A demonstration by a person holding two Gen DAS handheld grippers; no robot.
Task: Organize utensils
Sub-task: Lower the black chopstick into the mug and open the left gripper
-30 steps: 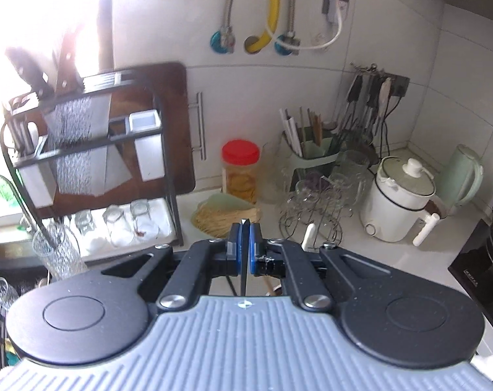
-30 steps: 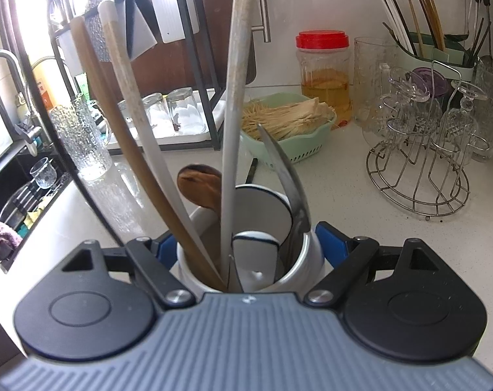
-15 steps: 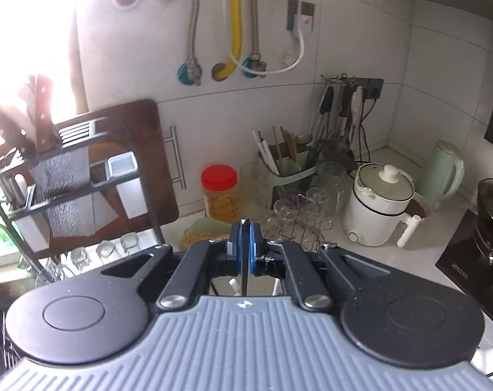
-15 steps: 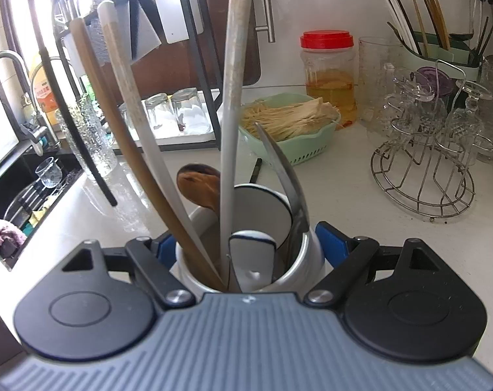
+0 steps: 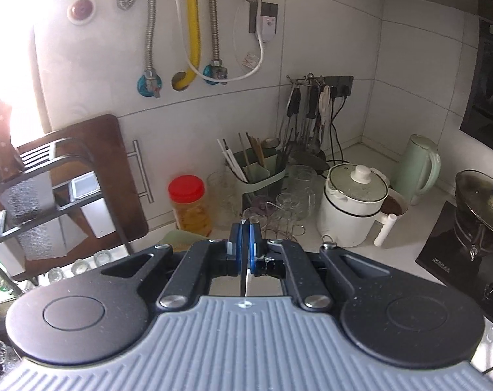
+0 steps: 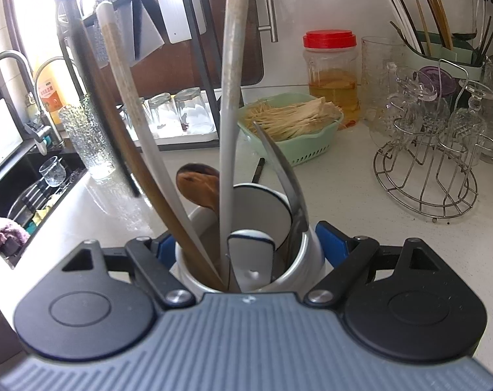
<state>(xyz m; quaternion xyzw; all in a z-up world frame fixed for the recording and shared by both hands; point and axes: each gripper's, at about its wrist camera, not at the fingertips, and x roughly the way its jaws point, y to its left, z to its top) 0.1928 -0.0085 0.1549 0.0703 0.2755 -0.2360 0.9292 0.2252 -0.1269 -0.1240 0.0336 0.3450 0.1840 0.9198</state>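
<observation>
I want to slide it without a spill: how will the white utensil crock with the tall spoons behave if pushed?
The white crock looks glazed, so probably heavy but slippery and breakable. Its long handles lean well above the rim, so it may be top-heavy and tip. The right tongs clamp its sides, which should steady it.

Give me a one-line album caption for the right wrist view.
Right hand-held gripper clamps a white utensil crock holding long-handled utensils on a kitchen counter.
</observation>
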